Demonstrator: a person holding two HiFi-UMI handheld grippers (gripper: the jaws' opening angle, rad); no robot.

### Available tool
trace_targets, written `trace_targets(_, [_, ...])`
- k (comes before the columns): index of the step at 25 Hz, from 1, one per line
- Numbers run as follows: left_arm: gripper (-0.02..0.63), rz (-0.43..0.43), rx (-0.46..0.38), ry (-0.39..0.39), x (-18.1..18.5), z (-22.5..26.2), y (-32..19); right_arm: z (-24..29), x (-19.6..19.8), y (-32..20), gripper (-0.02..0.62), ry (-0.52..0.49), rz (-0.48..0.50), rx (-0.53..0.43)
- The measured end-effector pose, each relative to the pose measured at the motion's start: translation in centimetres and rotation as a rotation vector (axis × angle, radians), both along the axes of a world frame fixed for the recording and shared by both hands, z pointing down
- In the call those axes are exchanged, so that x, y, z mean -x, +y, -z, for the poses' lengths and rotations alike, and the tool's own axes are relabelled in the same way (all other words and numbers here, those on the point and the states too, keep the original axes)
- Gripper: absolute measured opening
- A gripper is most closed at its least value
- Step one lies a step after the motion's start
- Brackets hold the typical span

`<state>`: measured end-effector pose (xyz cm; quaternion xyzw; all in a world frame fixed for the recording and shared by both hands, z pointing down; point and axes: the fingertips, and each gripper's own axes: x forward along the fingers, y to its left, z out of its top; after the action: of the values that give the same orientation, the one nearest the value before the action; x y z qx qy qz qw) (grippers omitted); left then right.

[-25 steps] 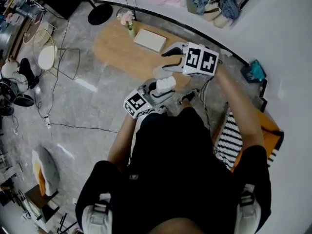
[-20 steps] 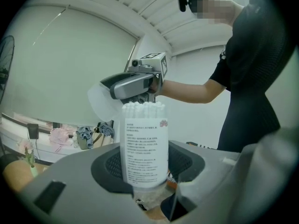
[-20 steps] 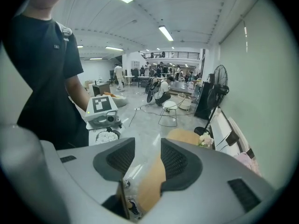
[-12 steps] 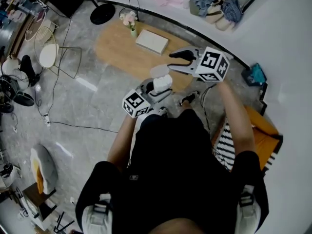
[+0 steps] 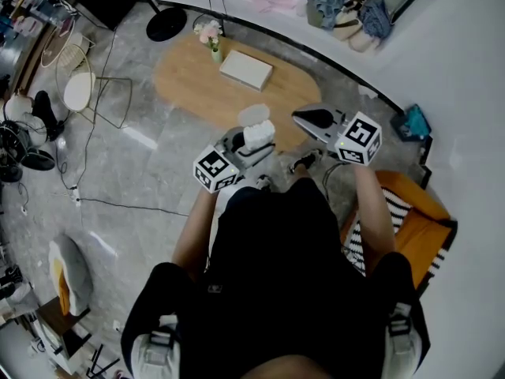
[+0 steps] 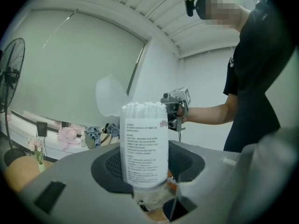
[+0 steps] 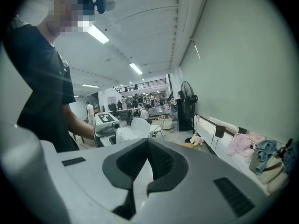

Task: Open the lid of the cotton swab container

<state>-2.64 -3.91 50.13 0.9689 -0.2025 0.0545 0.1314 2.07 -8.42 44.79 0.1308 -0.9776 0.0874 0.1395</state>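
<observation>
In the head view, open floor lies all around the oval wooden table (image 5: 197,85). A white box (image 5: 245,68) and a flower vase (image 5: 211,38) sit by its far edge.

In the left gripper view, our left gripper (image 6: 147,167) pinches the upright cotton swab container (image 6: 144,143), whose lid (image 6: 110,97) is flipped open.

In the right gripper view, our right gripper (image 7: 148,143) has just closed. Its jaws are pressed together with nothing between them, apart from the container.

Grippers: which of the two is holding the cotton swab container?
The left gripper: its jaws clamp the container, whose lid is flipped open. The right gripper is shut on nothing, apart from it.
</observation>
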Motion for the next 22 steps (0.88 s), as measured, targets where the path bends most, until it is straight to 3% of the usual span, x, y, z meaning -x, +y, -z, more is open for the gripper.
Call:
trace_targets(13, [0.199,0.025,0.0,0.015,0.8,0.8,-0.2,-3.7,-1.5,3.0,-0.005,0.041,-0.2,-0.096])
trace_targets(22, [0.199,0.025,0.008,0.014,0.2,0.8,-0.5,-4.0,-2.6,3.0,-0.005,0.02,-0.222,-0.084])
